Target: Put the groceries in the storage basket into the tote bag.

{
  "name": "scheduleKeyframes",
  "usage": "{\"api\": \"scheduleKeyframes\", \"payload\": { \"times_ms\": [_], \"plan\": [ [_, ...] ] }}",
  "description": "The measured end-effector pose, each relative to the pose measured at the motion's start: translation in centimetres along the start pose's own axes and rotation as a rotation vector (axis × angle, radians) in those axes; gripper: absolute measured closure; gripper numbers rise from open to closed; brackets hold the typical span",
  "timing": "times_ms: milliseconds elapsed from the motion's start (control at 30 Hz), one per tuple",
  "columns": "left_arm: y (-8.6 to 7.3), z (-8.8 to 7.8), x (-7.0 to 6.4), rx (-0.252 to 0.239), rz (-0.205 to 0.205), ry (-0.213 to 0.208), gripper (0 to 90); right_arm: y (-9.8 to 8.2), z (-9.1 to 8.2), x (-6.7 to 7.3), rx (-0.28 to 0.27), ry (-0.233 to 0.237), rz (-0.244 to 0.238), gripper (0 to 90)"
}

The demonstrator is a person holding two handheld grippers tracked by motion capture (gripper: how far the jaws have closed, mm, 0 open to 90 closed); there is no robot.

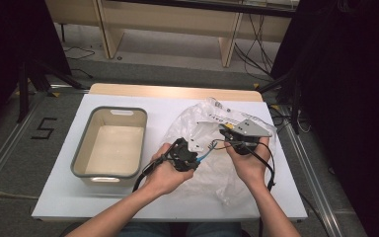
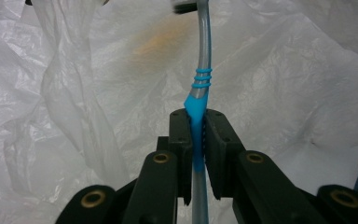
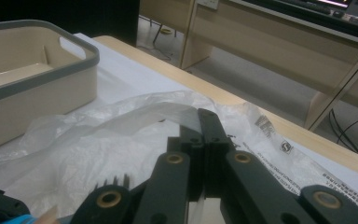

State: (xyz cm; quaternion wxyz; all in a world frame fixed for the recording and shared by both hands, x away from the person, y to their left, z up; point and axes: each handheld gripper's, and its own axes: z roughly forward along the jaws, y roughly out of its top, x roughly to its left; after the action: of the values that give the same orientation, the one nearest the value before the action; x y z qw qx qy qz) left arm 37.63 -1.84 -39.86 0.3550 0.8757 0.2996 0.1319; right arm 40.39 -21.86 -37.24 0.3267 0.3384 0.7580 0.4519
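My left gripper (image 1: 193, 159) (image 2: 198, 116) is shut on the blue grip of a clear-and-blue toothbrush (image 1: 205, 156) (image 2: 200, 84), whose stem rises away from the jaws over a crumpled white plastic bag (image 1: 202, 123) (image 2: 284, 70). Its bristled end (image 3: 114, 180) peeks in at the bottom of the right gripper view. Just to the right, my right gripper (image 1: 225, 133) (image 3: 204, 116) is shut on a strip of the bag's edge (image 3: 168, 114), lifting it off the table. The two grippers face each other over the bag (image 3: 98, 149), close together.
A beige basin with a grey rim (image 1: 79, 148) (image 3: 37, 79) stands on the left of the white table (image 1: 276, 197), with nothing in it. Beyond the table's wooden far edge (image 1: 177, 91) are a desk and floor cables. Dark curtains flank both sides.
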Motion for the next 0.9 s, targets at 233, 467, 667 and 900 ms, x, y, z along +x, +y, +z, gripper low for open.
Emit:
{"api": "scheduleKeyframes", "payload": {
  "times_ms": [233,467,667,900],
  "plan": [
    [0.3,0.7,0.0,0.019,-0.018,0.021,81.4,0.1,0.0,0.1,-0.004,0.005,0.000,90.0],
    [0.8,1.3,-0.2,0.014,-0.025,0.039,81.4,0.1,0.1,0.3,0.001,0.011,-0.004,90.0],
    [1.2,2.1,-0.3,0.006,-0.020,0.044,81.4,0.1,0.1,0.4,0.000,0.013,-0.004,90.0],
    [1.4,3.1,-0.2,-0.004,-0.021,0.063,81.3,0.1,0.1,0.5,-0.002,0.014,-0.006,90.0]
  ]
}}
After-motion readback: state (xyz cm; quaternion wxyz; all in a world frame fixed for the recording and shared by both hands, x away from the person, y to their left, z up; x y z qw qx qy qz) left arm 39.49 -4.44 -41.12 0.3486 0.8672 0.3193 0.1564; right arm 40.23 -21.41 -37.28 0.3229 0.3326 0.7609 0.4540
